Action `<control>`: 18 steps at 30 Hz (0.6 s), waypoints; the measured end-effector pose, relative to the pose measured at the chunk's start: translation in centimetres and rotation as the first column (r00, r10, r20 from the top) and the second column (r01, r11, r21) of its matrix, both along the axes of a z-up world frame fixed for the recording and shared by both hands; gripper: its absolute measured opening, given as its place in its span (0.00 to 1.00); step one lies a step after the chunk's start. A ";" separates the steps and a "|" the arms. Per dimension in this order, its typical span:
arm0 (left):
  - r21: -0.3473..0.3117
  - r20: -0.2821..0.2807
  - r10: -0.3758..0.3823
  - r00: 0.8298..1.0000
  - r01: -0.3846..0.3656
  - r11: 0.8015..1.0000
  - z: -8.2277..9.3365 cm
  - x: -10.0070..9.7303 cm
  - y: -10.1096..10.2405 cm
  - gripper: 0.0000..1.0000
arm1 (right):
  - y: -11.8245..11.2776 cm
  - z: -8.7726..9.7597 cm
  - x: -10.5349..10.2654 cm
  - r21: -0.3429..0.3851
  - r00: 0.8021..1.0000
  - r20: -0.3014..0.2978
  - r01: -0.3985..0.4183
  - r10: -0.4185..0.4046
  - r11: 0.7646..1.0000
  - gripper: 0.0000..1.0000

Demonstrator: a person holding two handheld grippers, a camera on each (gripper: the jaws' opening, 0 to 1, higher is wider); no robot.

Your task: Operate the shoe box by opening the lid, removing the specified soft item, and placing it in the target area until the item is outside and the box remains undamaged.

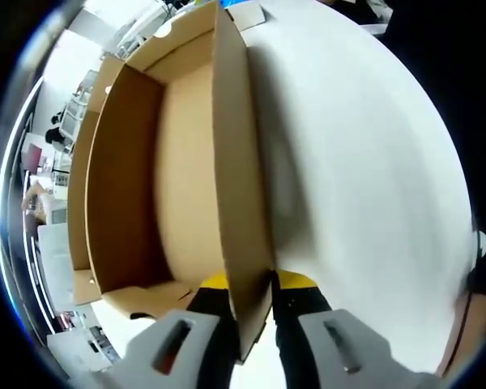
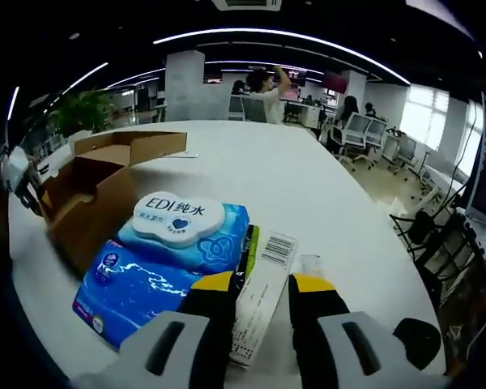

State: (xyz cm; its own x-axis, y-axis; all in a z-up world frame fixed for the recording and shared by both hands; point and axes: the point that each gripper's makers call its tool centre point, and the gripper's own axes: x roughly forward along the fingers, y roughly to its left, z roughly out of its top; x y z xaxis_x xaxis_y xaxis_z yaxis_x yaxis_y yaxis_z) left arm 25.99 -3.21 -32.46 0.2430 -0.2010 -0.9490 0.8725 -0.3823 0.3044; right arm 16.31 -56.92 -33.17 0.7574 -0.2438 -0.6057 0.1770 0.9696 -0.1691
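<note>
On the white tabletop [image 2: 308, 186] sits the open cardboard shoe box [image 1: 178, 162], its inside bare as far as the left gripper view lets me see. The left hand-held gripper [image 1: 251, 296] has its yellow-tipped jaws narrowed on the box's near side wall, one jaw inside and one outside, so the wall stands pinched between them. In the right gripper view the same box [image 2: 89, 194] lies to the far left, flaps up, with what looks like the other gripper at its left edge, though that corner is too dark to be sure.

Just right of the box, and touching or nearly touching its side, lies the soft item: a blue pack of wet wipes [image 2: 166, 263] with a white oval lid on top, resting flat on the tabletop, outside the box. The right hand-held gripper [image 2: 263, 296] holds the pack's right edge, its jaws closed narrowly on the white barcode label [image 2: 263, 296] there.

Beyond the tabletop, office chairs [image 2: 364, 134] stand at the far right and a person [image 2: 267, 93] stands at the far side with an arm raised.
</note>
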 end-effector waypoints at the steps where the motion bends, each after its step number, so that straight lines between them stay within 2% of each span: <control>1: 0.000 0.000 -0.001 1.000 0.001 1.000 0.0 0.0 0.0 0.13 | 0.1 -0.2 0.1 -0.007 1.000 -0.009 -0.011 0.011 1.000 0.25; 8: -0.001 0.000 -0.003 1.000 0.003 1.000 0.0 -0.1 0.0 0.13 | 0.3 -0.3 0.4 -0.001 0.999 -0.019 -0.025 0.025 1.000 0.23; 9: -0.001 0.000 -0.004 1.000 0.004 1.000 0.0 -0.1 0.0 0.13 | 0.3 -0.4 0.5 -0.032 0.998 -0.038 -0.054 0.052 0.998 0.22; 11: 0.000 0.000 -0.005 1.000 0.005 1.000 -0.1 -0.1 0.0 0.13 | 0.6 -0.2 0.6 -0.040 0.997 -0.047 -0.069 0.067 0.997 0.22; 14: 0.001 0.001 -0.005 1.000 0.005 1.000 -0.1 -0.2 0.0 0.13 | 0.9 1.7 0.2 -0.067 0.997 -0.031 -0.068 0.066 0.995 0.22; 15: 0.002 0.002 -0.004 1.000 0.004 1.000 -0.1 -0.2 0.0 0.13 | 1.2 3.5 0.0 -0.076 0.998 -0.008 -0.064 0.064 0.995 0.22; 16: 0.005 0.003 -0.004 1.000 0.004 1.000 -0.1 -0.2 0.0 0.13 | 1.3 5.1 -0.1 -0.077 0.998 0.028 -0.047 0.049 0.996 0.22; 17: 0.005 0.002 -0.003 1.000 0.003 1.000 -0.1 -0.2 0.0 0.13 | 2.0 7.2 0.0 -0.048 0.995 0.095 -0.036 0.041 0.998 0.23; 18: 0.005 0.002 -0.003 1.000 0.003 1.000 -0.1 -0.2 0.0 0.13 | 2.9 8.5 0.4 -0.023 0.987 0.154 -0.054 0.056 0.998 0.23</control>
State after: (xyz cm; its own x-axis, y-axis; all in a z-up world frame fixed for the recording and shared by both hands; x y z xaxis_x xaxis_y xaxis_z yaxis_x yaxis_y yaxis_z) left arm 25.82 -3.21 -32.56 0.2443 -0.1973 -0.9494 0.8707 -0.3863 0.3043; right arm 16.69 -53.98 -24.63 0.8539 -0.2096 -0.4763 0.1488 0.9754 -0.1624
